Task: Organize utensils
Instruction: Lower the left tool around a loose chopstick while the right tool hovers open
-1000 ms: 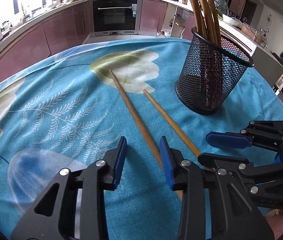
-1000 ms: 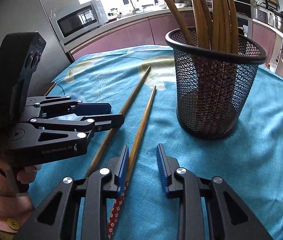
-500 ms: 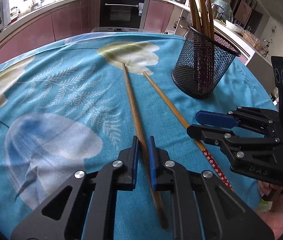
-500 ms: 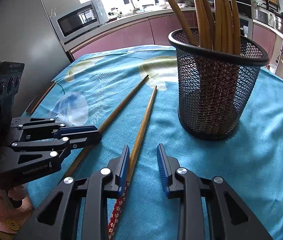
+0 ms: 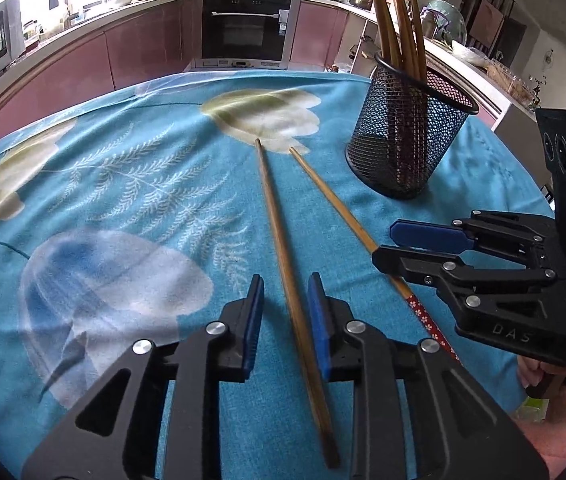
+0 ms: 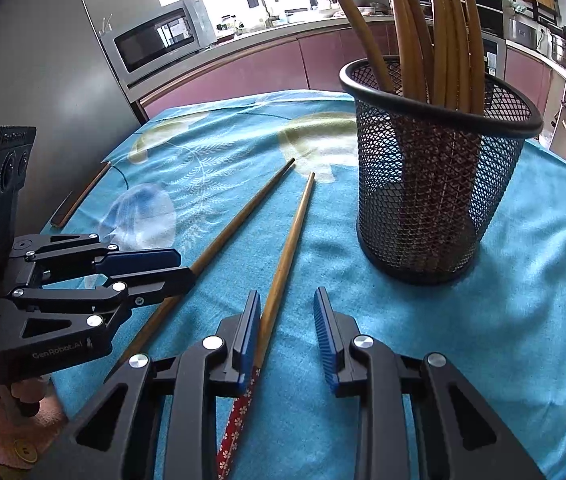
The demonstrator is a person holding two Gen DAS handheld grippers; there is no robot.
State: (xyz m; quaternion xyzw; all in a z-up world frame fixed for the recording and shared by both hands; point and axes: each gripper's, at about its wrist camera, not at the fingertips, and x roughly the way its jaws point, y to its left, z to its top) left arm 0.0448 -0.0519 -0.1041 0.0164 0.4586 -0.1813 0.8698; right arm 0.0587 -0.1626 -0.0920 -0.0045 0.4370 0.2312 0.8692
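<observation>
Two long wooden chopsticks lie loose on the turquoise leaf-printed tablecloth (image 5: 131, 184), their thin tips pointing away from both tongs and spreading slightly apart toward a pale flower print. The plain brown wooden chopstick (image 5: 283, 248) runs straight out between the blue pads of the left gripper (image 5: 285, 322), its thick end lying back beneath the tool's body. The second chopstick with a red flower-patterned handle (image 6: 283, 264) lies just right of it, under the right gripper (image 6: 287, 334).

The left gripper's jaws have just been opening: they stand a little apart on either side of the plain chopstick, with a sliver of cloth showing on each side, so the pads do not press it. The right gripper's jaws stand partly open too; the patterned chopstick lies close along the inner face of its left pad (image 6: 250, 330), contact unclear, and well clear of the right pad.

Ahead and to the right of both tongs stands the black round wire-mesh holder (image 6: 439, 184), upright, with several brown chopsticks leaning in it. Bare cloth lies between holder and loose chopsticks, and a wide free stretch opens to the left of the left gripper. The table's far edge curves round beyond the holder, with pink kitchen cabinets (image 5: 83, 52) behind.
</observation>
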